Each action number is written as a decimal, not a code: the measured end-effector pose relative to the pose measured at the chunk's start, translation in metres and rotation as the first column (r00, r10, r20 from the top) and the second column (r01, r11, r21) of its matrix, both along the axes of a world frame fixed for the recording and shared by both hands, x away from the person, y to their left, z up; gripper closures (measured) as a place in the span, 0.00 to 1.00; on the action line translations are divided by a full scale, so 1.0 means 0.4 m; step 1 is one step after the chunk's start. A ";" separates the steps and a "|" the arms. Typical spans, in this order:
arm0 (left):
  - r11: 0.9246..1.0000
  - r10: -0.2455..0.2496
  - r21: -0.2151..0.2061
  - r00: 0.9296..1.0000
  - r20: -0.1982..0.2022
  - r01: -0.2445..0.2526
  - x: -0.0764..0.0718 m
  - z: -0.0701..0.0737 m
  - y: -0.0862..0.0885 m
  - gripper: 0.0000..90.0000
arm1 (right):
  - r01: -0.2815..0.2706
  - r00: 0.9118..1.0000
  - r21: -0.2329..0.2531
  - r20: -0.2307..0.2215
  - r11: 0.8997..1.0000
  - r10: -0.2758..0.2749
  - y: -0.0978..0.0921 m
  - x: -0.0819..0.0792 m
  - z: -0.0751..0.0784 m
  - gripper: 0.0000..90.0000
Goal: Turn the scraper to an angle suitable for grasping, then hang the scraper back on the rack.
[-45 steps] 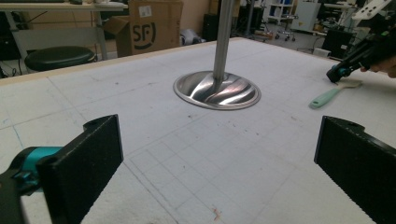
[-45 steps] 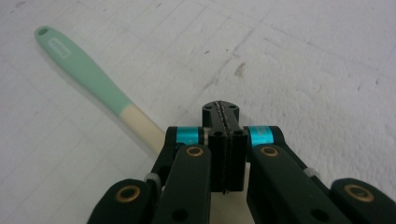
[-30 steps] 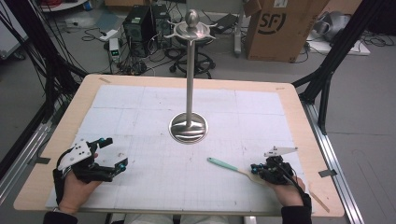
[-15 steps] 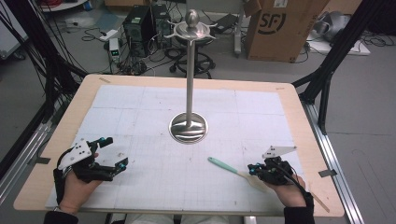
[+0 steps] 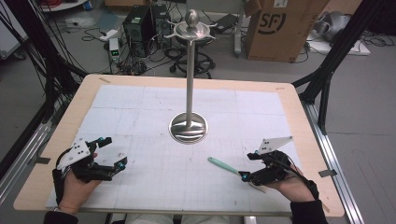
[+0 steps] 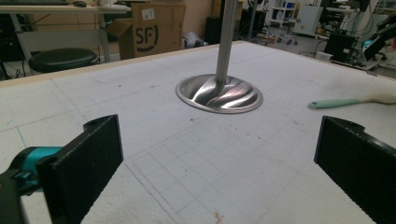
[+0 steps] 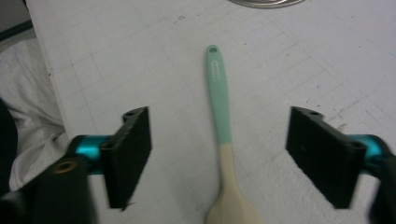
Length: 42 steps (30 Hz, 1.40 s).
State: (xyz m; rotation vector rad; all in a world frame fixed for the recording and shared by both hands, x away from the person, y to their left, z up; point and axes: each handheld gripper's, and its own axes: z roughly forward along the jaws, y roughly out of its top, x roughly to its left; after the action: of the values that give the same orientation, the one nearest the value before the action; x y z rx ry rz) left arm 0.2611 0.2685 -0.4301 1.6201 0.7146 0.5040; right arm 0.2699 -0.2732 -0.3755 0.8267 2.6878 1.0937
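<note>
In the high view, a wooden table [image 5: 289,100] carries a white gridded mat [image 5: 154,140]. A tall metal stand [image 5: 188,84] rises from a round, shiny base near the middle of the mat, with a dish-shaped top and a knob above it. The left gripper [image 5: 111,153] sits at the near left of the mat, held in the person's left hand [image 5: 77,184], its jaws spread apart and holding nothing. The right gripper [image 5: 249,165] sits at the near right, held in the right hand [image 5: 292,184], jaws also apart. A spoon [image 5: 224,167] with a mint-green handle lies flat on the mat, just to the right of centre and nearer than the stand base; its handle points to the far left, and its bowl end lies under the right gripper.

In the left gripper view, the two black jaws stand wide apart over bare mat. The stand's base [image 6: 219,93] lies ahead, in the middle distance. The spoon [image 6: 338,102] shows at the far right, lying flat, with its pale end running out to the right edge.

In the right gripper view, the jaws stand wide apart on either side of the spoon [image 7: 222,135], touching neither side of it. Its green handle runs away from the camera, ending in a small hole; its pale bowl lies nearest, between the jaws. The rim of the stand's base [image 7: 266,3] shows at the top edge.
</note>
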 end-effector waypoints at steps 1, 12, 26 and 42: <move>1.000 0.000 0.001 1.000 0.000 0.000 0.001 0.000 0.000 0.02 | -0.004 1.000 -0.004 0.000 1.000 0.004 0.001 0.003 0.005 0.12; 1.000 -0.004 0.003 1.000 -0.004 0.004 0.007 -0.001 -0.008 0.02 | -0.062 0.995 -0.159 -0.091 0.985 0.048 0.032 0.036 0.012 0.01; 1.000 -0.014 -0.003 1.000 -0.012 0.014 0.006 -0.001 -0.006 0.02 | -0.125 0.975 -0.337 -0.216 0.933 0.052 0.097 0.101 -0.031 0.06; 1.000 -0.008 -0.005 1.000 -0.020 0.008 0.002 -0.002 -0.002 0.02 | -0.226 0.954 -0.503 -0.290 0.835 0.083 0.147 0.099 -0.065 0.62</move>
State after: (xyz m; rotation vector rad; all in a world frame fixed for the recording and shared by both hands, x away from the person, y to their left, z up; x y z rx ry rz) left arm 0.2618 0.2678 -0.4309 1.6246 0.7235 0.4809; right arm 0.3097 -0.2145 -0.4015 0.6849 3.0784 0.2147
